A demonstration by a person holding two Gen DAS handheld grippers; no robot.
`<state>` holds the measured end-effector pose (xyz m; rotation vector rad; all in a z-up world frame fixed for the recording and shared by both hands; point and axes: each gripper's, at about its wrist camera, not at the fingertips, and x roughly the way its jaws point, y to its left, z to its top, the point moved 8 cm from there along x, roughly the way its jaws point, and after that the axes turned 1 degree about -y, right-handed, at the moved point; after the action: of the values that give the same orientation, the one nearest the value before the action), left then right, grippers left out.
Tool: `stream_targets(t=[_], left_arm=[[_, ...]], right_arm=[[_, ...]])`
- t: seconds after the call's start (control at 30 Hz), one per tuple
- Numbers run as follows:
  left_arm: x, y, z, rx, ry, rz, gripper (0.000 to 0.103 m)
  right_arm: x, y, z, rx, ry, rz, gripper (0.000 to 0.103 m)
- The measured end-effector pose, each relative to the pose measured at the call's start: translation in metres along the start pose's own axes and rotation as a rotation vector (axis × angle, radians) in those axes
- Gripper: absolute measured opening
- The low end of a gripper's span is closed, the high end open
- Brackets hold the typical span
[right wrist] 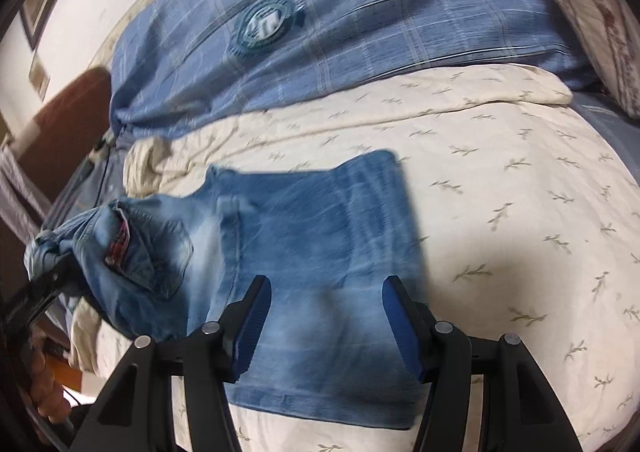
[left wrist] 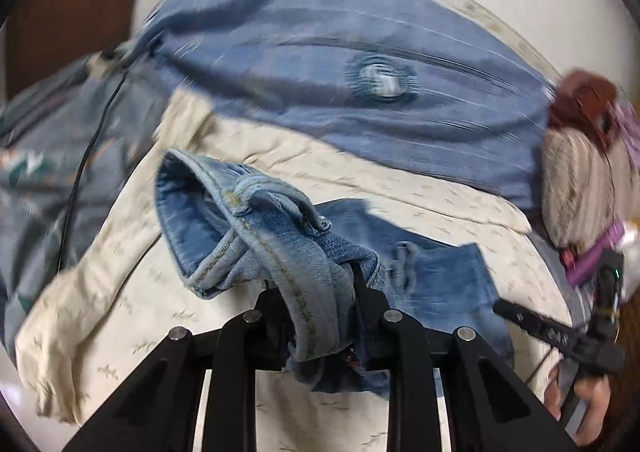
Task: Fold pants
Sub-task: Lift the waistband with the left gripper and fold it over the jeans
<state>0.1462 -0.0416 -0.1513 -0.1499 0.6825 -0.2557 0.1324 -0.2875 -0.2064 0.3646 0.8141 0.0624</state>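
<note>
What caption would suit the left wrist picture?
Left gripper shut on the waistband of the jeans, lifting it above the cream bedspread.

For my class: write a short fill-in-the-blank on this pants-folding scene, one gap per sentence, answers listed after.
1. The left claw is shut on the jeans' ____.
2. The right claw hovers ____ above the jeans.
3. The jeans lie on a cream ____ printed with sprigs.

Answers: waistband; open; sheet

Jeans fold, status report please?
Left gripper shut on jeans waistband, lifted. Right gripper open above jeans. Nothing in the way.
</note>
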Motion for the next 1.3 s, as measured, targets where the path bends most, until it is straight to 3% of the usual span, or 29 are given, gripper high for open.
stream_targets(t=[0.17, 0.3, 0.47, 0.6, 0.67, 0.73, 0.83, 0.9, 1.03, 1.2, 1.3], left_arm=[[-0.011, -0.066, 0.003, 0.181, -0.026, -0.042, 0.025], [-0.011, -0.129, -0.016, 0.336, -0.014, -0.105, 0.024], [0.011, -0.19, -0.057, 0.467, 0.061, -0.19, 0.023], [0.044, -0.218, -0.098, 0.521, 0.18, -0.226, 0.025], [0.043, -0.221, -0.102, 0.528, 0.172, -0.227, 0.028], [0.027, -0.226, -0.097, 0.544, 0.125, -0.287, 0.044], [0.001, -0.224, -0.085, 0.552, 0.055, -0.354, 0.058], [-0.013, -0.216, -0.078, 0.552, 0.011, -0.361, 0.061], [-0.015, -0.174, -0.06, 0.496, -0.008, -0.284, 0.061], [0.01, -0.115, -0.032, 0.352, -0.013, -0.156, 0.061], [0.03, -0.096, -0.03, 0.335, 0.008, -0.103, 0.061]], right_arm=[[-0.014, -0.026, 0.01, 0.079, -0.041, -0.01, 0.062], [-0.029, -0.055, 0.017, 0.144, -0.078, -0.023, 0.062], [-0.045, -0.1, 0.023, 0.255, -0.12, -0.044, 0.062], [-0.057, -0.13, 0.025, 0.327, -0.15, -0.061, 0.062], [-0.062, -0.142, 0.024, 0.361, -0.16, -0.067, 0.062], [-0.067, -0.15, 0.024, 0.383, -0.174, -0.062, 0.062], [-0.074, -0.151, 0.029, 0.385, -0.215, -0.046, 0.062], [-0.075, -0.143, 0.031, 0.363, -0.225, -0.029, 0.062], [-0.075, -0.109, 0.036, 0.263, -0.249, 0.034, 0.062], [-0.074, -0.053, 0.041, 0.121, -0.291, 0.141, 0.062], [-0.064, -0.029, 0.044, 0.064, -0.285, 0.177, 0.062]])
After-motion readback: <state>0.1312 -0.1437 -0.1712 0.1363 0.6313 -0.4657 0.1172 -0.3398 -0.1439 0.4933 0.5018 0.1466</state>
